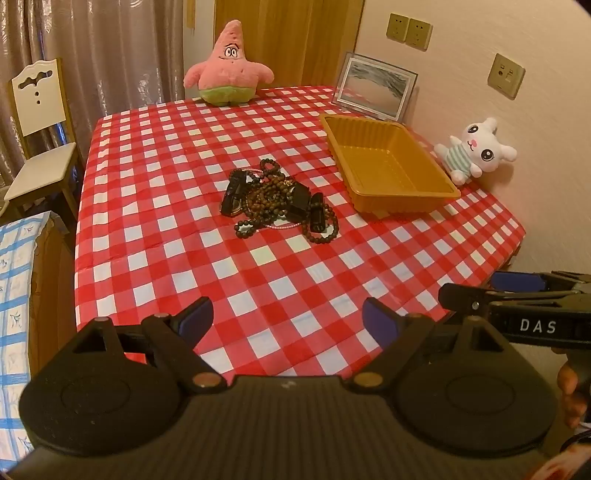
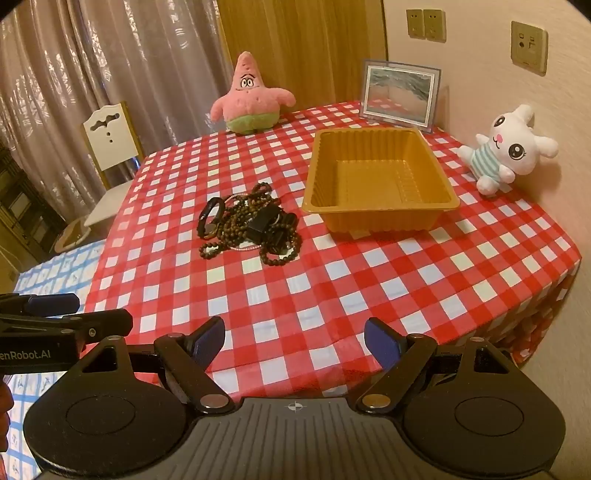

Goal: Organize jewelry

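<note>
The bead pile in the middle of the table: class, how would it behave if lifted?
The bead pile probably goes floppy, since it is loose strands. Tangled loops would likely drag neighbours along. Round beads may slip between flat pads.

Bystanders around the red-and-white checked tablecloth

The table (image 2: pixel 369 280) wears a red-and-white checked cloth. At its far edge sits a pink star-shaped plush toy in green shorts (image 2: pixel 251 99); right of that plush, a framed picture in a pale frame (image 2: pixel 399 94) leans by the wall. Further right, nearer than the plush, lies a white rabbit plush in a striped top (image 2: pixel 506 151). Left of the plush stands a cream wooden chair (image 2: pixel 107 144) before grey patterned curtains (image 2: pixel 92 55). Brass-coloured wall sockets (image 2: pixel 424 24) sit above the picture.
</note>
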The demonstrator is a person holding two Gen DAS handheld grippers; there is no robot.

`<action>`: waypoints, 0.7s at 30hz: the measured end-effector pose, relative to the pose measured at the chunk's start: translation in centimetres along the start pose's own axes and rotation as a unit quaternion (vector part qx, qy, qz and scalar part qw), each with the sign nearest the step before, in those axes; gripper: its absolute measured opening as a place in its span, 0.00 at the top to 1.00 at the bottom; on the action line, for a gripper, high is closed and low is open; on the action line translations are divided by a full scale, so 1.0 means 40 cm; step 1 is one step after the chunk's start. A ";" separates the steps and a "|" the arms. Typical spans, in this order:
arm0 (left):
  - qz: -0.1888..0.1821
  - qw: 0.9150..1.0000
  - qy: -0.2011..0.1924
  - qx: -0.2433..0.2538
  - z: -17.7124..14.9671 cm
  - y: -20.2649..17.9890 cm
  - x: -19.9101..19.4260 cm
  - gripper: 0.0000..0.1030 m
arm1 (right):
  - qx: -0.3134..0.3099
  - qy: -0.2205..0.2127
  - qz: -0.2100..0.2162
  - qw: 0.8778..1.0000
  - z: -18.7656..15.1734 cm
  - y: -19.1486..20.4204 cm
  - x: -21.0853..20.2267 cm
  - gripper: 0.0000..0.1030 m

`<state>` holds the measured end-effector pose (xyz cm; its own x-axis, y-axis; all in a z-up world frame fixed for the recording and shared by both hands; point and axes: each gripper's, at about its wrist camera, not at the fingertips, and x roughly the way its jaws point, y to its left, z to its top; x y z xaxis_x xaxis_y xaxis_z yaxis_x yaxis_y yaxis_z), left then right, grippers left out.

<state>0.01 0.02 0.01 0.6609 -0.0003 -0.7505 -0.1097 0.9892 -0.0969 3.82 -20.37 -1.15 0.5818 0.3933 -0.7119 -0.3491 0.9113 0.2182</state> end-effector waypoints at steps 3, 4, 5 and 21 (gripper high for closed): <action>0.000 1.000 -0.001 0.000 0.000 0.000 0.000 0.16 | 0.000 0.000 0.000 1.000 0.001 0.000 0.002 0.20; 0.000 1.000 -0.001 0.000 0.000 0.000 0.000 0.16 | 0.001 0.000 0.000 1.000 0.002 0.000 0.003 0.20; 0.000 1.000 -0.001 0.000 0.000 0.000 0.000 0.16 | 0.000 0.000 0.000 1.000 0.002 0.000 0.004 0.20; 0.000 1.000 0.000 0.000 0.000 0.000 0.000 0.16 | 0.000 -0.001 0.000 1.000 0.009 -0.001 0.008 0.20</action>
<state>0.01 0.01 0.00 0.6615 0.0007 -0.7499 -0.1106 0.9892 -0.0967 4.29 -20.25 -1.15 0.5829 0.3944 -0.7104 -0.3498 0.9109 0.2188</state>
